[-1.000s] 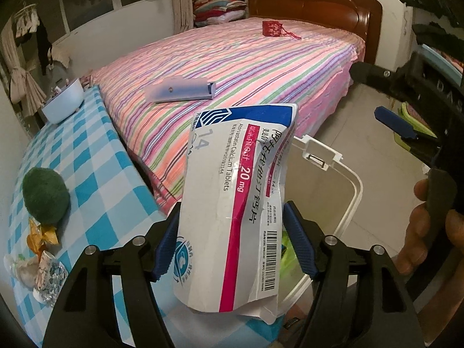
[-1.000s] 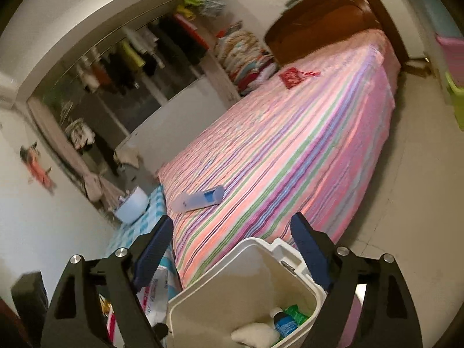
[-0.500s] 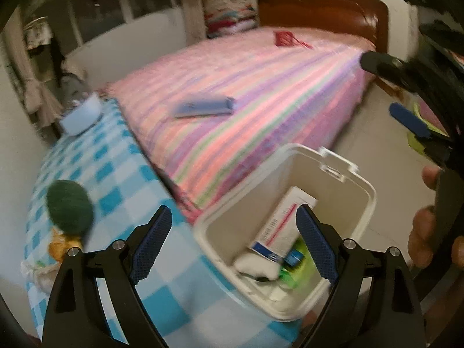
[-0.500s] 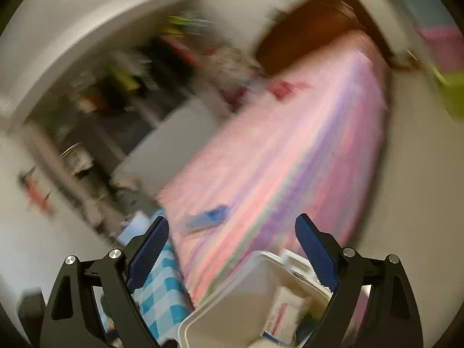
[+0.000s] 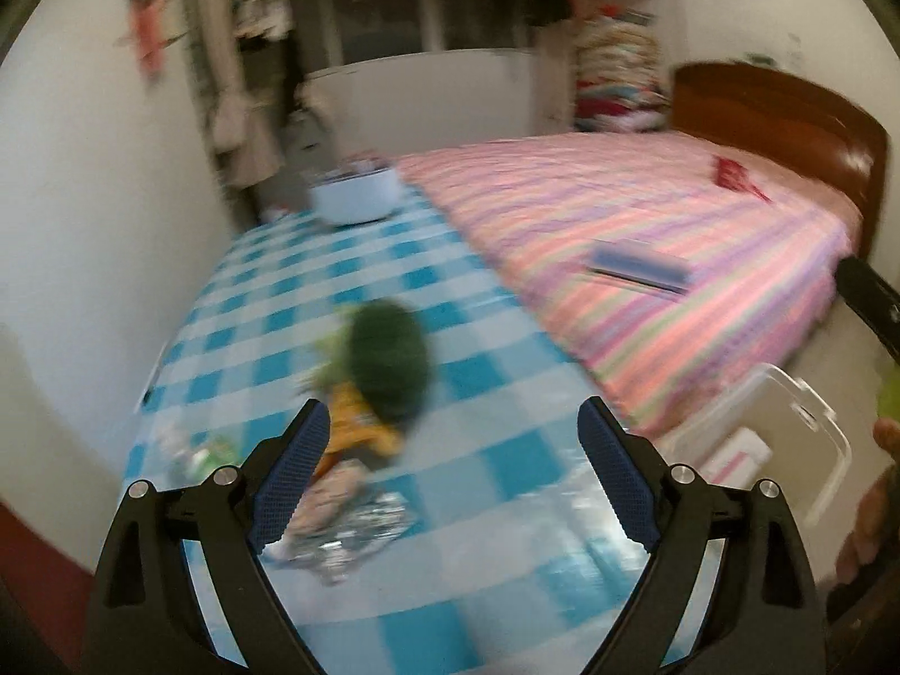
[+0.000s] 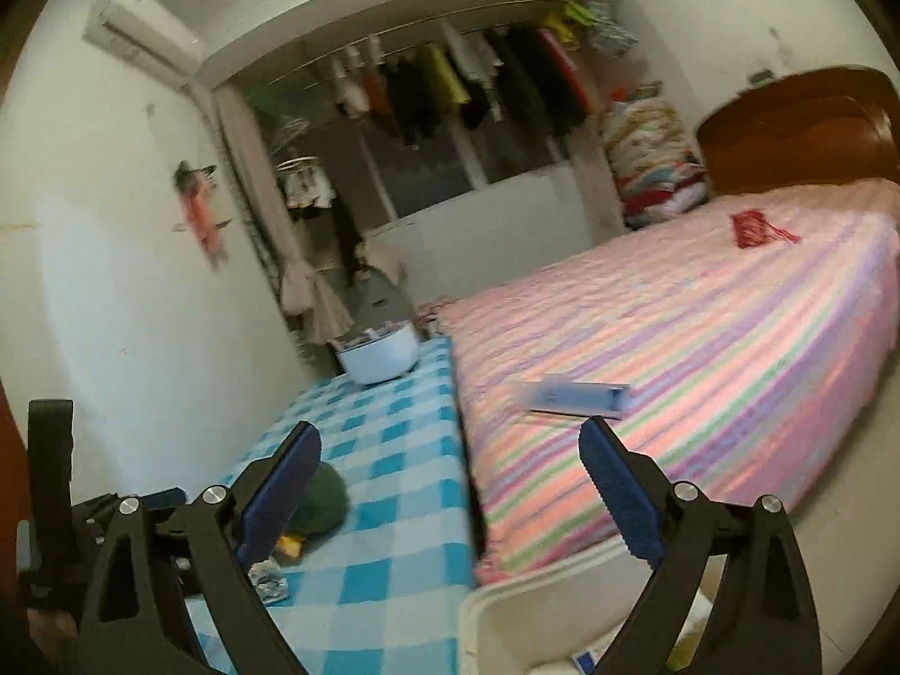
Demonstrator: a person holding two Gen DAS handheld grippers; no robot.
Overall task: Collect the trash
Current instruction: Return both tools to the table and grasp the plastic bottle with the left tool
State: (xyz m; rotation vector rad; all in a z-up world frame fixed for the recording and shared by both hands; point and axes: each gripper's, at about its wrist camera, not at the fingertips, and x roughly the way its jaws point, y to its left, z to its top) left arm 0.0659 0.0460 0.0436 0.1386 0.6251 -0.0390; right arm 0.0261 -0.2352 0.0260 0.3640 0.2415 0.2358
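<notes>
My left gripper (image 5: 453,472) is open and empty above the blue checked table (image 5: 349,281). Just ahead of it lie a crumpled silver foil wrapper (image 5: 343,534), an orange wrapper (image 5: 351,430) and a dark green round object (image 5: 391,360), all blurred. The white bin (image 5: 787,450) is to the right, with the white and pink medicine pack (image 5: 734,458) inside. My right gripper (image 6: 450,489) is open and empty, above the bin's rim (image 6: 506,602). The green object (image 6: 323,498) and the foil (image 6: 270,579) also show in the right wrist view.
A striped pink bed (image 5: 647,236) runs along the table's right side, with a blue and white box (image 5: 641,270) and a red pouch (image 5: 731,174) on it. A pale blue bowl (image 5: 354,197) stands at the table's far end. A white wall borders the left.
My left gripper opened and the medicine pack dropped into the bin. The left gripper then swung left over the table's trash. The right view shifted left too.
</notes>
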